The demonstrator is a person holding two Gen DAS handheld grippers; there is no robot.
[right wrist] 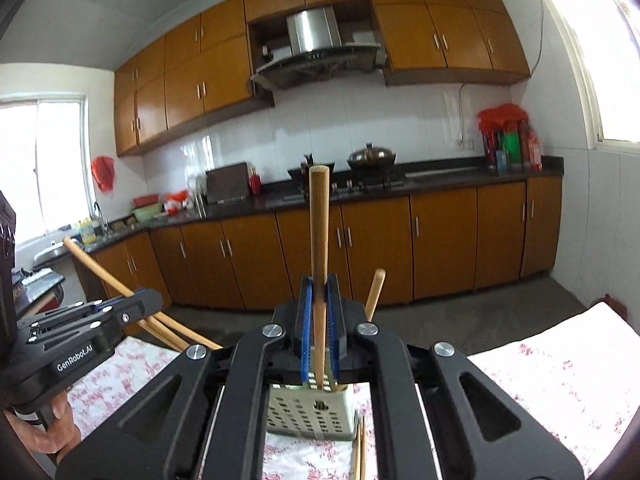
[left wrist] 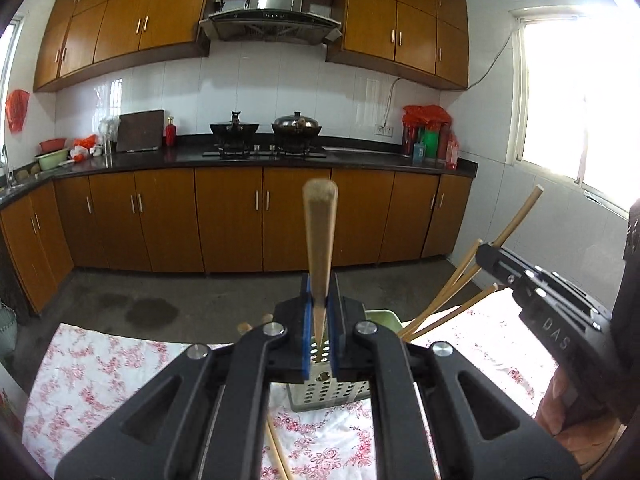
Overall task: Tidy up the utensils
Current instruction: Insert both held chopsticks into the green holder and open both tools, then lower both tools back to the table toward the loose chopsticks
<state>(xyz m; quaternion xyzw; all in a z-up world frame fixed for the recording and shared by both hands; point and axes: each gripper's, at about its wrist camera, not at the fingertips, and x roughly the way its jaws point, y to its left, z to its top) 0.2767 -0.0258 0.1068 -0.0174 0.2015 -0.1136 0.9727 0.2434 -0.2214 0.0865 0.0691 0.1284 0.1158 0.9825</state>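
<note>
While both tools are up over the table with the pink flower cloth [left wrist: 100, 368], the metal box full of holes [left wrist: 328, 394] stands on it with long wooden sticks [left wrist: 440, 308] leaning inside. The left gripper [left wrist: 320, 320] is pinched tight on one wooden chopstick [left wrist: 319, 240] that points up. The right gripper [right wrist: 319, 320] is pinched tight on another wooden chopstick [right wrist: 319, 232], also pointing up. Two loose sticks [right wrist: 360, 452] lie on the cloth just beside the box. The black tool arms hide much of the box. Only the right view shows a hand [right wrist: 44, 428] holding the other tool. Behind are brown cupboards [left wrist: 224, 220] and a stove [left wrist: 264, 152].
</note>
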